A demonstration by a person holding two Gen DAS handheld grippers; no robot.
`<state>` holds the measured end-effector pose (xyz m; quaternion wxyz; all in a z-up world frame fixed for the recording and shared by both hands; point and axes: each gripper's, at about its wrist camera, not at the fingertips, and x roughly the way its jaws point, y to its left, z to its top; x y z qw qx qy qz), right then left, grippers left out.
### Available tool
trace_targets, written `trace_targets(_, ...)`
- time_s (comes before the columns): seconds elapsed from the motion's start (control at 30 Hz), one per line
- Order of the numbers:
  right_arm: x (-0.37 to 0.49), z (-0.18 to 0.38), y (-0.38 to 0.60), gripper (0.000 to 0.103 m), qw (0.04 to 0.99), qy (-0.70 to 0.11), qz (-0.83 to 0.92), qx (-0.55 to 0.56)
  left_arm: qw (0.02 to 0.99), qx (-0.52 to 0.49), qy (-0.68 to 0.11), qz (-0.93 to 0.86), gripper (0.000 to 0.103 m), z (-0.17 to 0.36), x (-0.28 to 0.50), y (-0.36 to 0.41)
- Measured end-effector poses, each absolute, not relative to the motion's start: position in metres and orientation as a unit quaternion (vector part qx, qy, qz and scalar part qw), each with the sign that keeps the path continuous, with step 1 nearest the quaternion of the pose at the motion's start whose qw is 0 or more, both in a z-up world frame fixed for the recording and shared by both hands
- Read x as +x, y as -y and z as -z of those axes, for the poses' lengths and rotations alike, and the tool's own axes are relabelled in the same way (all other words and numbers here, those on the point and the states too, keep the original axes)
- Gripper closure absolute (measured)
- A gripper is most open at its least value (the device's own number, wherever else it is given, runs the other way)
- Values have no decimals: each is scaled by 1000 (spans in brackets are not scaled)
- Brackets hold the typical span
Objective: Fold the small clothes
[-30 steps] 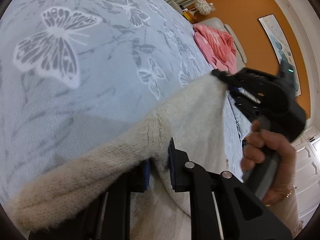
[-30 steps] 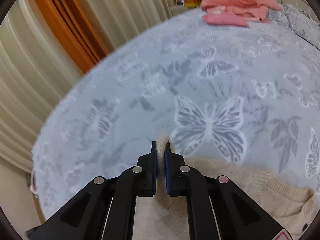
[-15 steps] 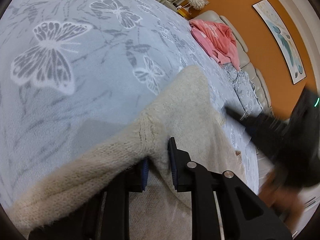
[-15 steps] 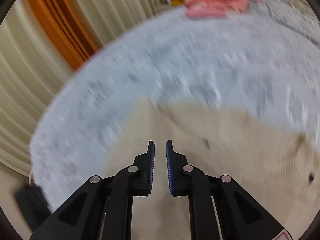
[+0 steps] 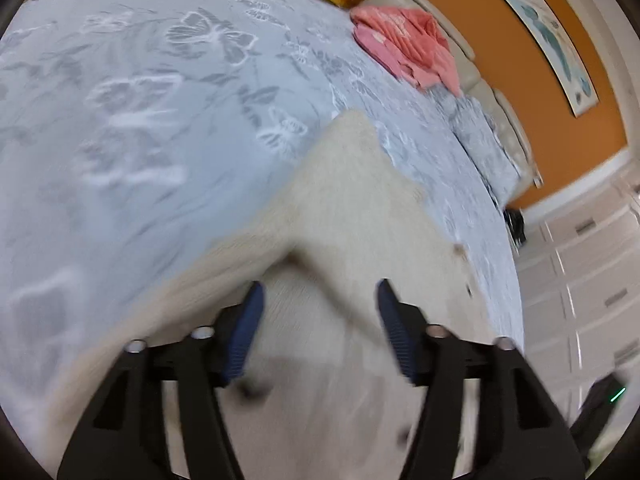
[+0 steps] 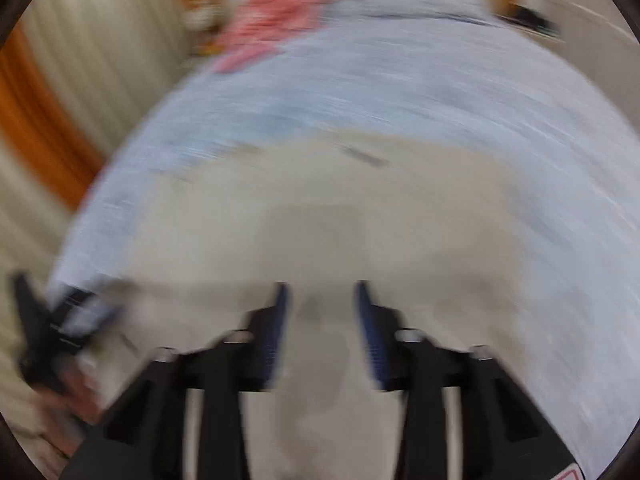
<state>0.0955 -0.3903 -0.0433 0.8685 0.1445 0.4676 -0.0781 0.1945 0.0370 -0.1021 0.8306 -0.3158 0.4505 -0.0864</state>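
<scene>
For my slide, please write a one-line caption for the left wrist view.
Open left gripper above a cream sweater on the butterfly-print bedspread, pink clothes behind.

Fuzzy cream knit sweater (image 5: 352,216) on matt printed bedspread (image 5: 132,128)

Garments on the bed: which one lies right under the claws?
The cream sweater, spread flat directly beneath both open claws, left and right. The pink garment lies crumpled at the bed's far end, well away from either.
</scene>
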Motion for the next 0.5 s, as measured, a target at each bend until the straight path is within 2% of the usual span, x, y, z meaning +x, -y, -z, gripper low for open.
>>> trace_targets(0.07, 20, 50, 421, 50, 849, -488, 130, 155, 836, -284, -460, 90, 31, 91, 161, -63)
trace_targets(0.1, -12, 56, 432, 44, 838, -498, 143, 171, 838, -272, -465, 84, 24, 88, 147, -75)
trace_targets(0.13, -49, 64, 443, 40, 823, -509, 150, 204, 838, -262, -473, 73, 22, 86, 133, -88)
trace_targets(0.23, -104, 88, 450, 39, 791, -522, 140, 287, 817, -262, -510, 53, 21, 92, 100, -124)
trace_targets(0.37, -118, 126, 436, 39, 759, -534, 113, 355, 758, -289, -579, 81, 20, 114, 81, -124)
trace_targets(0.5, -115, 135, 416, 38, 754, -527, 97, 381, 692, -298, -647, 118, 20, 141, 78, -103)
